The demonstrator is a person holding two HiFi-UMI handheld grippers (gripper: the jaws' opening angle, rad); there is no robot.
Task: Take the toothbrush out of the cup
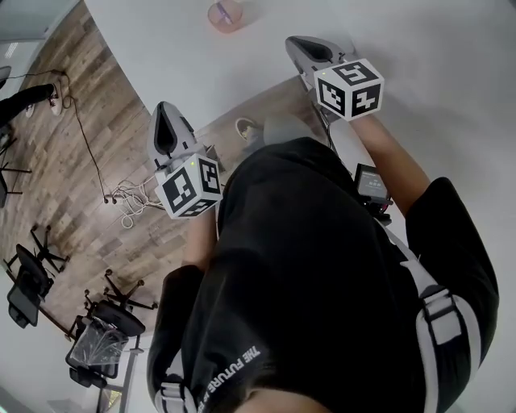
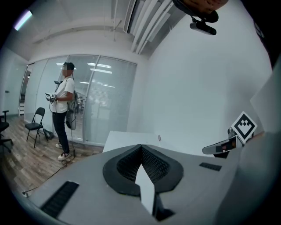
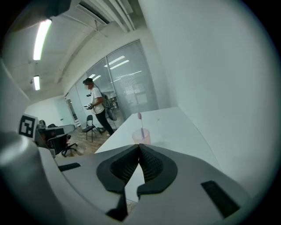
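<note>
A translucent pink cup [image 1: 225, 14] stands on the white table [image 1: 403, 40] near its left edge, far ahead of me. In the right gripper view the cup [image 3: 141, 136] sits just beyond the jaws with a pink-handled toothbrush [image 3: 140, 123] upright in it. My right gripper [image 1: 295, 42] hovers over the table, to the right of the cup and short of it, jaws shut and empty [image 3: 139, 146]. My left gripper [image 1: 165, 111] is off the table's edge over the wooden floor, also shut on nothing [image 2: 141, 147]. It does not see the cup.
A person [image 2: 63, 110] stands by a glass partition in the background, also visible as a person [image 3: 96, 107] from the right gripper. A folding chair [image 2: 36, 125] and office chairs [image 1: 36, 270] stand on the wood floor, with cables [image 1: 125, 198] near the table edge.
</note>
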